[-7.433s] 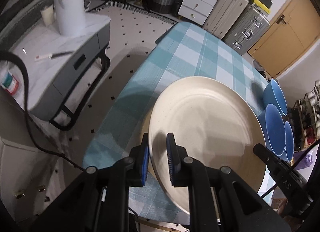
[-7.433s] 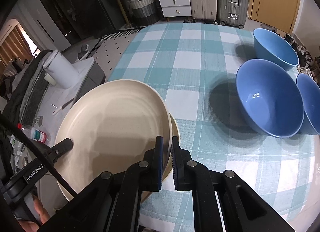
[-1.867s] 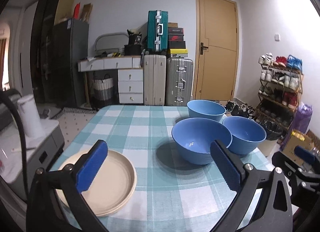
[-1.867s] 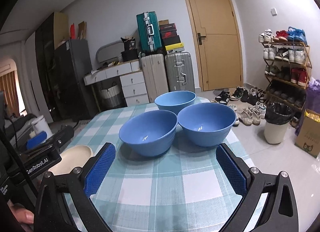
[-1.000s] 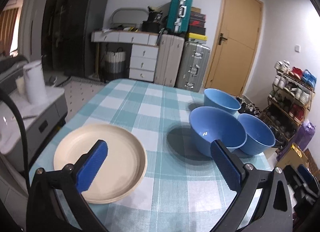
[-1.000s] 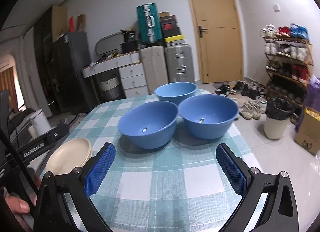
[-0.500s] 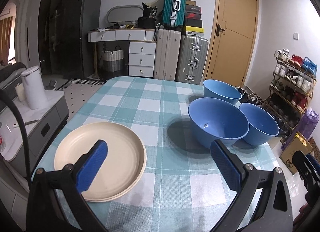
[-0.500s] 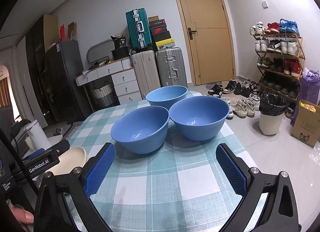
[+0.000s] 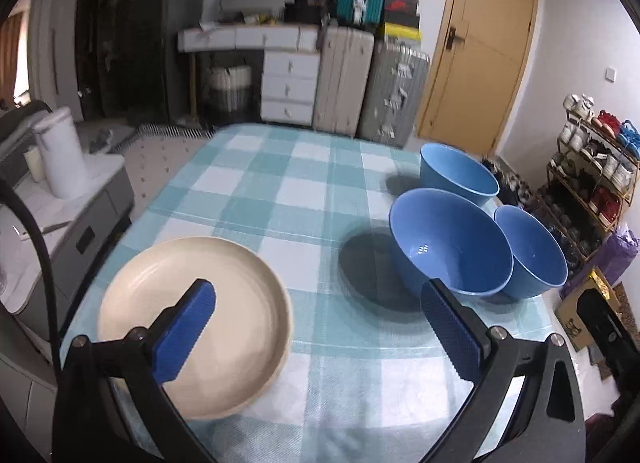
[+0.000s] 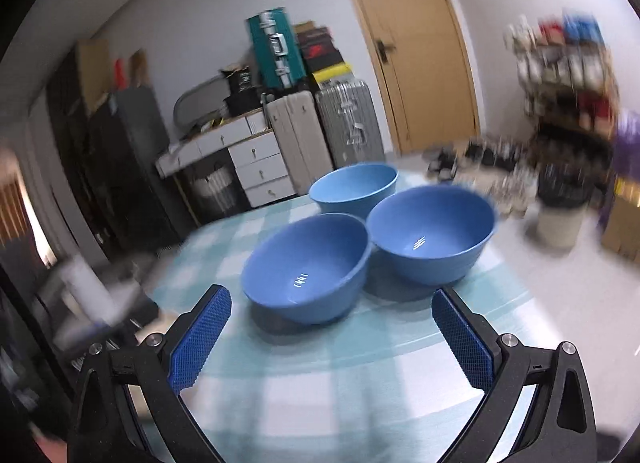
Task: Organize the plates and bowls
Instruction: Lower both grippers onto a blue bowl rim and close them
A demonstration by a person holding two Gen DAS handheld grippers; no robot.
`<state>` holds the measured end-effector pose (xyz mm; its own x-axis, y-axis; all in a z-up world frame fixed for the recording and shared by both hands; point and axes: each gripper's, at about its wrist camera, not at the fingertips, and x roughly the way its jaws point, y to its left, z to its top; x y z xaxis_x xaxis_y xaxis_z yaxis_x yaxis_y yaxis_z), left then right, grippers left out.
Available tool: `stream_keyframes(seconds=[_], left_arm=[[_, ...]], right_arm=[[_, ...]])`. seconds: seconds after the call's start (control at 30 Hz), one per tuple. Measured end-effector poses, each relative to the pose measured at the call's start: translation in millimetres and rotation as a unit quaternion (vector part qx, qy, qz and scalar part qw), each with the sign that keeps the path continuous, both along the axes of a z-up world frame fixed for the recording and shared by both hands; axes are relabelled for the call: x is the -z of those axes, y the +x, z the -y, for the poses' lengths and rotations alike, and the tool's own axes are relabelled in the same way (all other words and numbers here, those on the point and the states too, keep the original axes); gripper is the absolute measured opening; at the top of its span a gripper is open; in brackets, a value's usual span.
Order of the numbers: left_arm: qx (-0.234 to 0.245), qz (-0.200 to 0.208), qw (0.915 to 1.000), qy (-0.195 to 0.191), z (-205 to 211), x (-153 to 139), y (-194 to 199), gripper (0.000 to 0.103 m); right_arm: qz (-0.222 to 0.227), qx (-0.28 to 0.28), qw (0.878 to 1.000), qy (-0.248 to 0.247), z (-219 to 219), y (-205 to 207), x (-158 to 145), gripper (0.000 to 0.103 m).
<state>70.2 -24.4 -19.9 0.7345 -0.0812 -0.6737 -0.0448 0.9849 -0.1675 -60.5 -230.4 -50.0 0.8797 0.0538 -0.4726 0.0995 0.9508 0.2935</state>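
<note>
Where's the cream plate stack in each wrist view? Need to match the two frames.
Left wrist: cream plate stack sits lower left on the checked tablecloth, partly behind the open left gripper.
Right wrist: not in it; the left edge is too blurred to make anything out.
Shared landmark: the nearest blue bowl, ahead of the open right gripper.

We see a checked tablecloth (image 9: 304, 199), suitcases (image 9: 370, 83) by a wooden door (image 9: 476, 47), a shoe rack (image 9: 600, 159), and a white kettle (image 9: 64, 157).
</note>
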Motion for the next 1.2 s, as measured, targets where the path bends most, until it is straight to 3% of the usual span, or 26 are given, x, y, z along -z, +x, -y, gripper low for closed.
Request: stream_keyframes(seconds=[0.1, 0.17, 0.27, 0.37, 0.47, 0.53, 0.6, 0.73, 0.97, 1.1, 1.17, 1.2], left_arm=[[0.021, -0.048, 0.9986, 0.003, 9.4, -1.3, 31.0, 0.103], [0.028, -0.057, 0.9979, 0.012, 16.9, -5.7, 49.1, 0.103], [0.047, -0.099, 0.9939, 0.017, 30.9, -4.6, 83.6, 0.103], [0.057, -0.131, 0.9889, 0.041, 44.7, -0.3, 108.1, 0.102], [0.066, -0.134, 0.9839, 0.098, 64.1, 0.0, 126.9, 0.102], [0.081, -0.152, 0.9796, 0.104, 71.0, 4.6, 140.5, 0.102], [0.085, -0.171, 0.9765, 0.1, 74.5, 8.6, 151.6, 0.102], [0.09, -0.189, 0.9743, 0.084, 78.1, 17.2, 173.5, 0.102], [0.116, -0.21, 0.968, 0.074, 87.9, 35.9, 191.9, 0.097], [0.115, -0.209, 0.9696, 0.054, 89.0, 40.1, 194.8, 0.095], [0.118, -0.216, 0.968, 0.051, 90.1, 44.2, 196.1, 0.086], [0.12, -0.222, 0.9663, 0.049, 90.6, 47.1, 197.7, 0.076]], right_arm=[[-0.043, 0.005, 0.994, 0.103, 11.3, 24.4, 6.1, 0.102], [-0.071, 0.027, 0.983, 0.166, 21.1, 37.1, 17.0, 0.102], [-0.114, 0.056, 0.963, 0.239, 35.5, 51.6, 37.3, 0.102], [-0.131, 0.064, 0.949, 0.278, 43.8, 64.4, 54.0, 0.102], [-0.141, 0.08, 0.95, 0.267, 46.6, 76.6, 60.0, 0.102], [-0.147, 0.084, 0.946, 0.276, 48.2, 84.5, 65.1, 0.102], [-0.147, 0.092, 0.947, 0.272, 47.9, 91.0, 67.0, 0.102], [-0.147, 0.092, 0.961, 0.214, 42.0, 102.0, 65.0, 0.102], [-0.168, 0.101, 0.944, 0.267, 45.9, 108.7, 89.7, 0.101], [-0.178, 0.104, 0.942, 0.264, 41.6, 114.9, 96.6, 0.091], [-0.177, 0.102, 0.945, 0.254, 38.6, 117.5, 97.0, 0.087], [-0.178, 0.103, 0.949, 0.24, 36.2, 119.7, 95.8, 0.084]])
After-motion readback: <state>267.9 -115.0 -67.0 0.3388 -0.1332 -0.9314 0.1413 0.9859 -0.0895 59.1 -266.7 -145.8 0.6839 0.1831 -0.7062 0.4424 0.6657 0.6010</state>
